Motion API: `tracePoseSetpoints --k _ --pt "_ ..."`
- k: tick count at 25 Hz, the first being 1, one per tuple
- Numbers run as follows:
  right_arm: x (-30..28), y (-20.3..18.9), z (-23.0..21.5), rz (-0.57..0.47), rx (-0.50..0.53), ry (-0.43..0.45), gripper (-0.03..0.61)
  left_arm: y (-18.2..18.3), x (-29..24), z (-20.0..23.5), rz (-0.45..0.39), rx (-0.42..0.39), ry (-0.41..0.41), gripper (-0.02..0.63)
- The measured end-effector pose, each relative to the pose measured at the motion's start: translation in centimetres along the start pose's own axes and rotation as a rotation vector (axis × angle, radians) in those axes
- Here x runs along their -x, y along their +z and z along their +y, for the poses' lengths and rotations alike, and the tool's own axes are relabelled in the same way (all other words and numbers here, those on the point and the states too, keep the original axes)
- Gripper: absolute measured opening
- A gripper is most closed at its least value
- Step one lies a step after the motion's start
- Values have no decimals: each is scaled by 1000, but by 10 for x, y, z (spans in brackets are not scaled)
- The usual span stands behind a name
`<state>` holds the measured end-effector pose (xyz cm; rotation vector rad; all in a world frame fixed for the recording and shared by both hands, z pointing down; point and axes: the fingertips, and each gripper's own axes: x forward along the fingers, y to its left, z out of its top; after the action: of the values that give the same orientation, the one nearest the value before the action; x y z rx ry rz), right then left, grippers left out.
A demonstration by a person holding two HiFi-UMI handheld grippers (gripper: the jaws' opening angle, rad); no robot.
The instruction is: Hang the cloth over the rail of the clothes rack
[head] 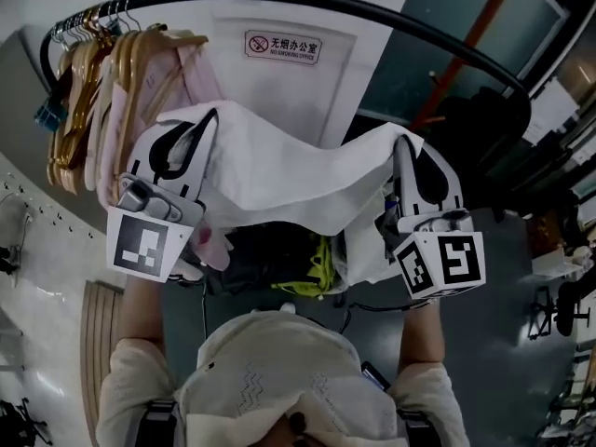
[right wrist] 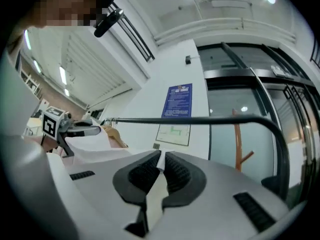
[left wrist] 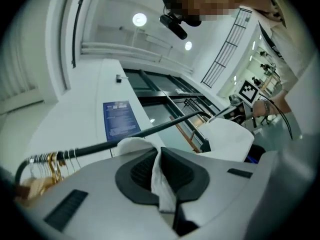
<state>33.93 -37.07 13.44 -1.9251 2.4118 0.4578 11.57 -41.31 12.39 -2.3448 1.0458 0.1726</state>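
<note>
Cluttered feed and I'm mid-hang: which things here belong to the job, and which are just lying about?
In the job: white cloth, held up between the grippers; left gripper and right gripper, each shut on it; black rail, cloth not yet over it.
Just about: wooden hangers, pink garments, door sign, blue notice.

Pink garments (head: 199, 74) partly behind left tool (head: 189, 133)

An office interior: a no-smoking door sign (head: 283, 47), a blue wall notice (right wrist: 179, 100) (beside glazed partitions (right wrist: 230, 99)).
</note>
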Motion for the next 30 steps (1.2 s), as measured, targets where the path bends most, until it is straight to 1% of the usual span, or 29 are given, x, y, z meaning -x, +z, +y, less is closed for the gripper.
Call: tracePoseSetpoints --k 3,5,7,11,16,19,22,25,27,30 --pt "-14 54 -5 -84 183 35 25 42 -20 12 -21 -159 -16 20" --pt "-22 87 -7 -135 304 32 25 67 -33 21 -27 -266 -33 20" --pt "-33 116 -13 -173 393 17 25 92 -47 32 -41 -349 -36 20" --pt "-63 163 -34 -208 528 -25 25 123 -82 64 -56 -503 22 20" --pt "-99 210 -58 -222 656 -53 25 148 -128 102 -37 -710 69 20" --pt "-121 228 -68 -224 713 -44 25 155 -148 121 -16 -794 94 20" --pt "-142 238 -77 -215 756 -39 25 155 -166 133 9 -871 108 21" --pt "-160 247 -86 -212 792 -48 25 157 -184 148 30 -919 131 20" --pt "-168 259 -94 -232 807 -70 25 167 -192 162 33 -954 175 20" --pt "-175 278 -109 -261 805 -96 25 186 -202 179 17 -959 224 21"
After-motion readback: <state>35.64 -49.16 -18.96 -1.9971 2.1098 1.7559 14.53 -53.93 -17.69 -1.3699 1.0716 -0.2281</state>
